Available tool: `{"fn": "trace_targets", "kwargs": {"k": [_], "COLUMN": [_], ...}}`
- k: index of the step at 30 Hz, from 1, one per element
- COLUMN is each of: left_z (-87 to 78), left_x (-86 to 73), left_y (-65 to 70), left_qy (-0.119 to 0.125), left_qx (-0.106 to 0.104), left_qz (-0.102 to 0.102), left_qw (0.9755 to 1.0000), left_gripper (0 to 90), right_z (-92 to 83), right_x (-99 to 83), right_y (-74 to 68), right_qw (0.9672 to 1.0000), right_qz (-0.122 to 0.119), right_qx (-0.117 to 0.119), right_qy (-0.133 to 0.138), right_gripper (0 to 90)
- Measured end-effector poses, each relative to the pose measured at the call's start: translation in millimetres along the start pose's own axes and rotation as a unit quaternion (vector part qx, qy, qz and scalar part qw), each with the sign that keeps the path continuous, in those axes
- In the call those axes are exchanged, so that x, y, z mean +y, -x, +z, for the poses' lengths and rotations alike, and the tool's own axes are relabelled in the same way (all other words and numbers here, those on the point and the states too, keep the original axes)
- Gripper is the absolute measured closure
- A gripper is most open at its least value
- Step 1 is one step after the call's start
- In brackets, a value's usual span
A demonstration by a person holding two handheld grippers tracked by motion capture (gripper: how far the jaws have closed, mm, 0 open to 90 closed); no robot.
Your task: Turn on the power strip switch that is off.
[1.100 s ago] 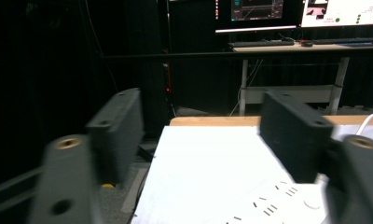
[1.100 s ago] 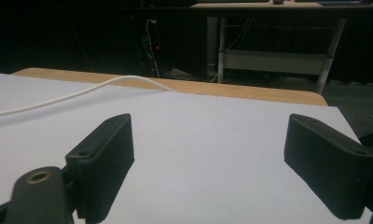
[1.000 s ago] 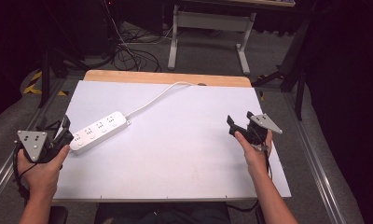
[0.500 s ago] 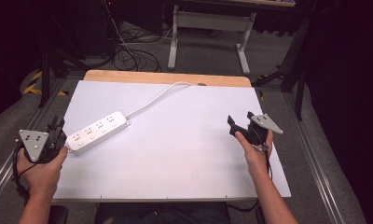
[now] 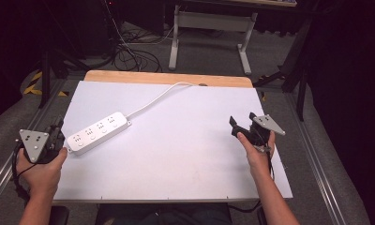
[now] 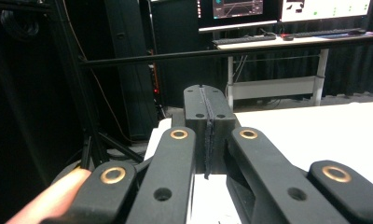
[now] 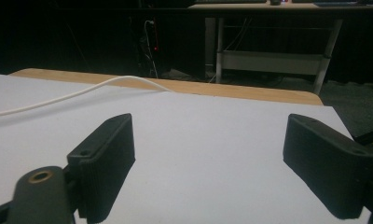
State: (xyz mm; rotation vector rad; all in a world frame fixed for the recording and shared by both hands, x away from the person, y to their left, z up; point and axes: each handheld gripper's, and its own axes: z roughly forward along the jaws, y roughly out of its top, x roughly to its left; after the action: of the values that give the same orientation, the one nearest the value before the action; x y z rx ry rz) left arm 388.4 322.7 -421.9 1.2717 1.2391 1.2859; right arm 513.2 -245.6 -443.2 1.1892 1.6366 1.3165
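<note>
Drawing back from the power strip (image 5: 97,132) over the past second, the left gripper (image 5: 57,129) is now sitting at the near-left edge of the table (image 5: 185,159), just beside the strip's near end but apart from it. Its jaws are pressing together with nothing between them, as the left gripper view shows, and the person's left hand (image 5: 40,168) is wrapping around its body below the grey three-cornered plate. To the right, the white power strip is lying flat and slanted on the white tabletop, its far end pointing right and away, with its white cord (image 5: 164,93) curving off toward the wooden far edge of the table. Further right, well apart from the strip, the right gripper (image 5: 242,124) is hovering in much the same spot as before, held by the right hand (image 5: 256,152). Its jaws are standing wide apart over bare tabletop, holding nothing, with the cord running across the far left of the right gripper view.
</note>
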Motion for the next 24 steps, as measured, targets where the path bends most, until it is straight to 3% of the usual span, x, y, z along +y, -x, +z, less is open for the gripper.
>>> {"fn": "trace_targets", "kwargs": {"k": [12, 24], "left_z": [1.2, 8.3], "left_x": [3.3, 6.0], "left_y": [-0.5, 6.3], "left_qy": [-0.026, -0.046], "left_qx": [-0.021, -0.040], "left_qz": [-0.003, 0.018], "left_qw": [0.9994, 0.9980], "left_gripper": [90.0, 90.0], "right_z": [-0.2, -1.4], "right_x": [-0.3, -1.3], "right_y": [0.4, 1.0], "right_qw": [1.0000, 1.0000], "right_qz": [0.001, 0.002], "right_qx": [0.001, -0.002], "right_qy": [-0.001, -0.004], "right_gripper": [17.2, 17.3]}}
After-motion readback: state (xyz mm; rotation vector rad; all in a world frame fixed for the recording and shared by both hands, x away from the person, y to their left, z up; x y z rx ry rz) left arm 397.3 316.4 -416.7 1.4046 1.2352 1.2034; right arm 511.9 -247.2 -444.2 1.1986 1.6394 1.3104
